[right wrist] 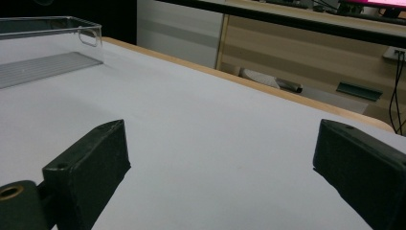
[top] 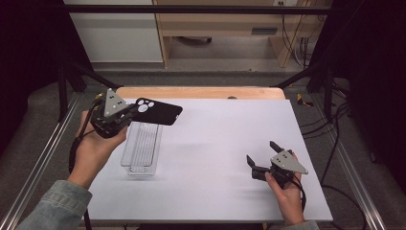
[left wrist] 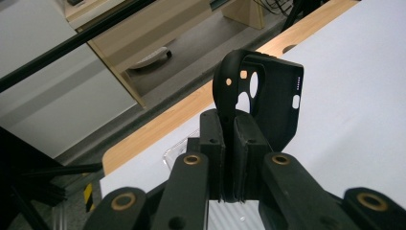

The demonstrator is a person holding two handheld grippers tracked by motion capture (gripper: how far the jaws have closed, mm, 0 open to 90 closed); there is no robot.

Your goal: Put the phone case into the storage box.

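The left tool [top: 125, 115] is up in the air over the left side of the desk [top: 215, 143]. Its two black jaws are pressed together on the edge of a black phone case [top: 160, 112]. The case sticks out flat from the tool, toward the middle of the desk, and it does not touch the desk. In the left gripper view the phone case [left wrist: 268, 103] stands up from between the jaws, and you can see the camera hole and some small holes in its side.

A clear plastic box [top: 141, 148] sits on the desk just under the left tool and the case. It is long and thin, with lines on its bottom.

The right tool [top: 261, 155] is low over the right side of the desk, well apart from the box. Its jaws are spread wide with nothing between them. In the right gripper view the clear plastic box [right wrist: 48, 48] is far off at the top left.
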